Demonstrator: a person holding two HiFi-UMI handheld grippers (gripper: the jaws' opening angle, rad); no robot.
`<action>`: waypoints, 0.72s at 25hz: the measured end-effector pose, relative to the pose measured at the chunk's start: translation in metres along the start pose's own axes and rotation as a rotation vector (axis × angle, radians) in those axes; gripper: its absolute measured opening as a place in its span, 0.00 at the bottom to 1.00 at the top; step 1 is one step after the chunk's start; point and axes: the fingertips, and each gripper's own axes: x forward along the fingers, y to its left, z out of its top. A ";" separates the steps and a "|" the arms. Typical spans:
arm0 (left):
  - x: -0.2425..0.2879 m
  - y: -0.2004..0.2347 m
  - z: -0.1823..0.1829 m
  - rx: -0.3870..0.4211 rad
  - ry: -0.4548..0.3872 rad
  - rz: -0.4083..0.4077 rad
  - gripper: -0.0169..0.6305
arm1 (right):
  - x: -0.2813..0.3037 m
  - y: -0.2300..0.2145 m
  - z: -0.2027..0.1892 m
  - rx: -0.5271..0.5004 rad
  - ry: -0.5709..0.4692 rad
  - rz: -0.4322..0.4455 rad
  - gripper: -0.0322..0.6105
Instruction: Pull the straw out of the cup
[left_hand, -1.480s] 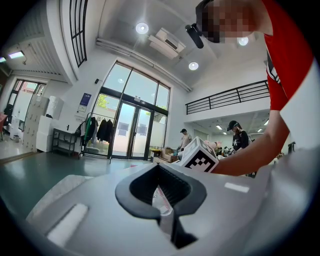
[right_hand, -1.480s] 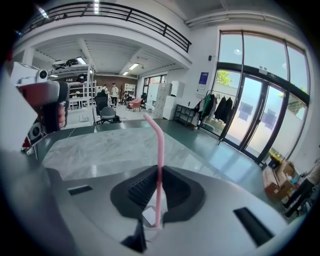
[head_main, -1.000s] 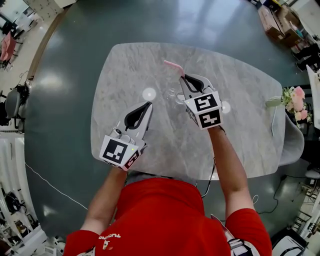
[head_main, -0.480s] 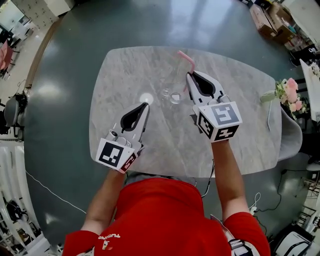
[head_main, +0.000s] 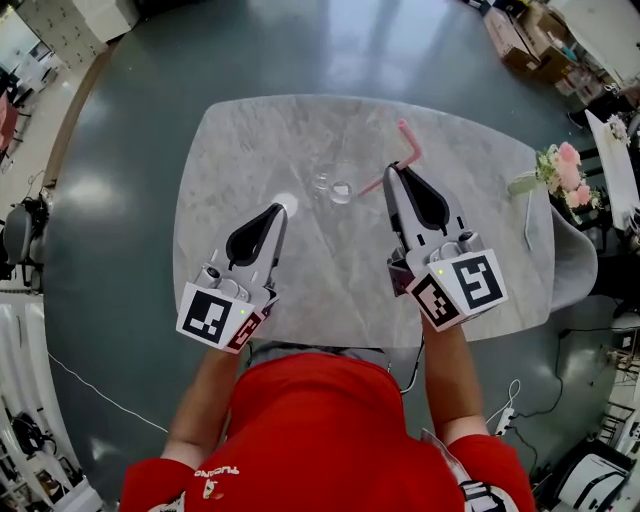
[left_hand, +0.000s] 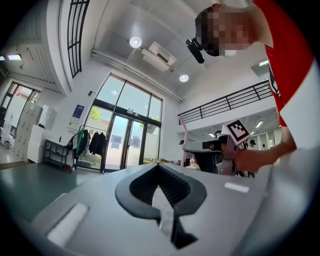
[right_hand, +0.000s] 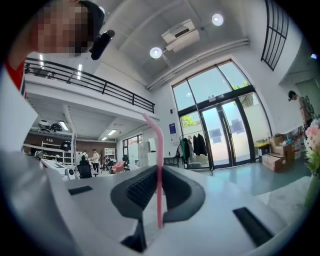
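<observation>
A clear glass cup stands on the marble table, slightly past the middle. My right gripper is shut on the pink bendy straw. The straw's bent top sticks out beyond the jaws, and its lower end points toward the cup's right side; I cannot tell whether it touches the cup. In the right gripper view the straw runs upright between the closed jaws of the right gripper. My left gripper hovers shut and empty to the left of the cup; its jaws meet with nothing between them.
A vase of pink flowers stands at the table's right edge, next to a grey chair. Dark green floor surrounds the table. The right gripper with the straw also shows in the left gripper view.
The right gripper has drawn back toward me and to the right, carrying the straw away from the cup. The left gripper has slid slightly back and left.
</observation>
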 end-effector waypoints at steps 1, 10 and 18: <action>-0.002 -0.002 0.003 0.002 -0.005 -0.004 0.03 | -0.006 0.003 0.002 0.008 -0.012 0.000 0.09; -0.025 -0.015 0.032 0.011 -0.053 -0.018 0.03 | -0.059 0.028 0.018 0.092 -0.101 -0.008 0.09; -0.041 -0.019 0.035 0.007 -0.044 -0.020 0.03 | -0.092 0.041 0.011 0.153 -0.112 -0.009 0.09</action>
